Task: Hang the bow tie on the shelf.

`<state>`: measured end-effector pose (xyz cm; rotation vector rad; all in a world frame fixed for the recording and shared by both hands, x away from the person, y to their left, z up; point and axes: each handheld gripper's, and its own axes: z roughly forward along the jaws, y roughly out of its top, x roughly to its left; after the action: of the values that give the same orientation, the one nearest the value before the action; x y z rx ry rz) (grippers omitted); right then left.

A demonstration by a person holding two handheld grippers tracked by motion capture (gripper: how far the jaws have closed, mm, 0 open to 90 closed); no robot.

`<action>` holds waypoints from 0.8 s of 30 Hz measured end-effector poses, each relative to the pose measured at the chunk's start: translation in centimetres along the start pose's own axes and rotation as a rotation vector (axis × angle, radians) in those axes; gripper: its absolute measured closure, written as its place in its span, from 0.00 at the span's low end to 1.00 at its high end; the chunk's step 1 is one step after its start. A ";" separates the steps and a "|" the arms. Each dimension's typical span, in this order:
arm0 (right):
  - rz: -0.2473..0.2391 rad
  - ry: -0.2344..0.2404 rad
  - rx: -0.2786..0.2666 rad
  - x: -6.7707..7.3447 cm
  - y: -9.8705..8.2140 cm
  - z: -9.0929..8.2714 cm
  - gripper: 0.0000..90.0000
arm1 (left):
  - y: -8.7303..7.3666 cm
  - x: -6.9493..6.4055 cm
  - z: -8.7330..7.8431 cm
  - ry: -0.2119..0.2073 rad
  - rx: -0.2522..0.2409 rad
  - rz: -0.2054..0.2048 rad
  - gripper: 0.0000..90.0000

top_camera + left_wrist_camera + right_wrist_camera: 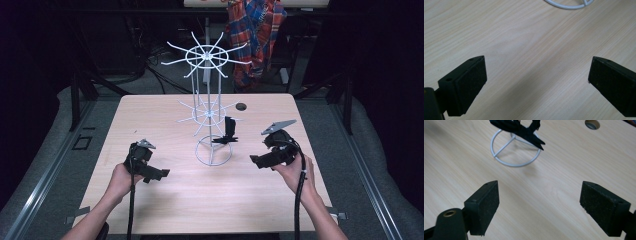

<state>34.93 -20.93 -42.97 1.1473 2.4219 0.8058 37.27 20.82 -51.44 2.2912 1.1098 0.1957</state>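
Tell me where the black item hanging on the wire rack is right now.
In the high view the black item hangs from the lower tier of the white wire rack, on its right side above the ring base, nearer the right gripper.

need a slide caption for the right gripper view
Open right gripper hovers above the wooden table, facing the white wire rack's ring base and a black object.

My left gripper view: white wire ring base of rack (567, 5) cut by top edge, just lower arc showing. My right gripper view: black clip-like item on rack (520, 128) cut by top edge, kind unclear; round hole in wooden tabletop (592, 124) clipped at top. High view: plaid red-blue cloth (256, 35) cut at top, garment type unclear.
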 end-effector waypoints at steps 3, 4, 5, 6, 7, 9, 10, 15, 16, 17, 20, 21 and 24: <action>0.006 -0.007 0.015 -0.3 -1.1 -0.1 0.17 | 0.0 0.0 0.0 0.006 0.000 0.003 0.03; 0.009 -0.006 0.020 -0.4 -1.4 -0.1 0.16 | 0.0 0.0 0.1 0.009 0.003 0.004 0.03; 0.017 -0.002 0.027 -0.5 -1.8 -0.1 0.16 | 0.1 -0.1 0.1 0.013 0.004 0.004 0.04; 0.015 -0.005 0.035 -0.6 -2.2 -0.1 0.16 | 0.1 -0.1 0.1 0.020 0.006 0.005 0.04; 0.021 -0.008 0.043 -0.7 -2.5 -0.1 0.16 | 0.1 -0.1 0.2 0.027 0.009 0.003 0.06; 0.033 -0.005 0.054 -0.9 -3.2 -0.2 0.16 | 0.1 0.0 0.3 0.035 0.014 -0.009 0.07; 0.038 -0.004 0.059 -0.9 -3.6 -0.2 0.16 | 0.1 0.0 0.3 0.039 0.016 -0.015 0.08; 0.053 -0.005 0.098 -1.1 -5.1 -0.1 0.13 | 0.2 0.0 0.3 0.050 0.020 -0.018 0.09; 0.053 -0.006 0.108 -1.2 -5.4 -0.1 0.12 | 0.2 -0.1 0.4 0.051 0.020 -0.018 0.10; 0.053 -0.006 0.108 -1.2 -5.4 -0.1 0.12 | 0.2 -0.1 0.4 0.051 0.020 -0.018 0.10; 0.057 -0.035 0.166 -1.6 -6.5 0.5 0.09 | 0.2 -0.2 0.3 0.047 0.027 -0.005 0.11; 0.054 -0.052 0.199 -1.7 -6.8 0.7 0.09 | 0.2 -0.2 0.3 0.048 0.025 -0.007 0.11; 0.066 -0.073 0.259 -2.0 -7.4 1.5 0.09 | 0.1 -0.1 0.3 0.050 0.026 -0.008 0.11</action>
<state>32.53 -25.74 -48.58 1.3312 2.4916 0.4682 37.41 20.51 -51.62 2.3155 1.1529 0.2381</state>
